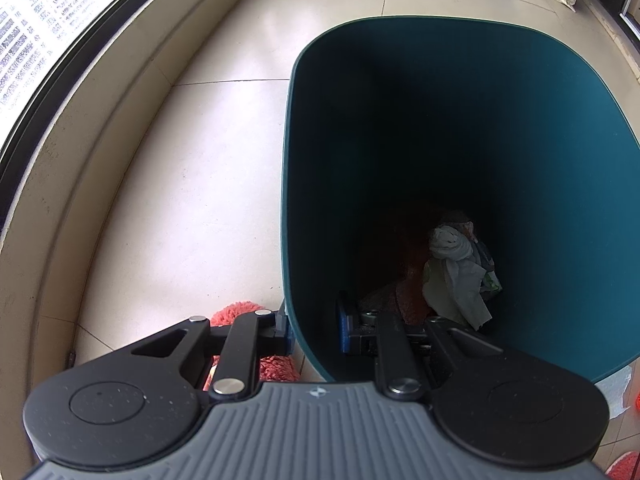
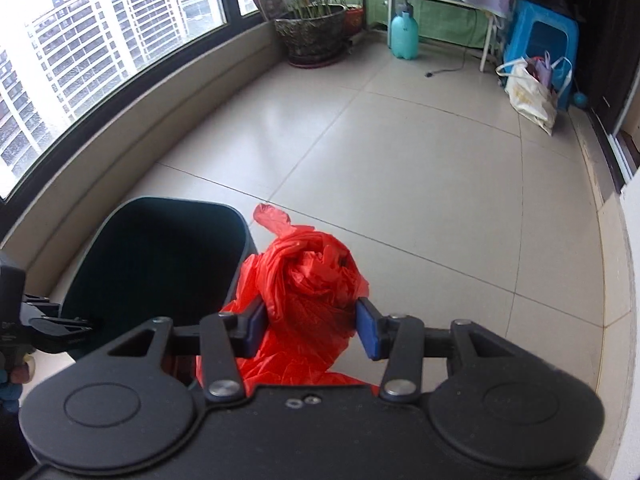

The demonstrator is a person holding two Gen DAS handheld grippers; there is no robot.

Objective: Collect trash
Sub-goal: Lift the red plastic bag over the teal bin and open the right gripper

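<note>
The left gripper [image 1: 314, 330] pinches the rim of the dark green bin [image 1: 560, 160], one finger outside and one inside; crumpled white paper [image 1: 456, 272] lies deep at the bottom; just right of the bin [image 2: 160, 256], the right gripper [image 2: 310, 326] squeezes a bunched red plastic bag [image 2: 308, 280] above the tiled floor [image 2: 440, 184].

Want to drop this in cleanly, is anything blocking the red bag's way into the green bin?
Nothing visible does. The red bag, held in the right gripper, is beside the bin, whose mouth is open; the left gripper only clamps the near rim.
</note>
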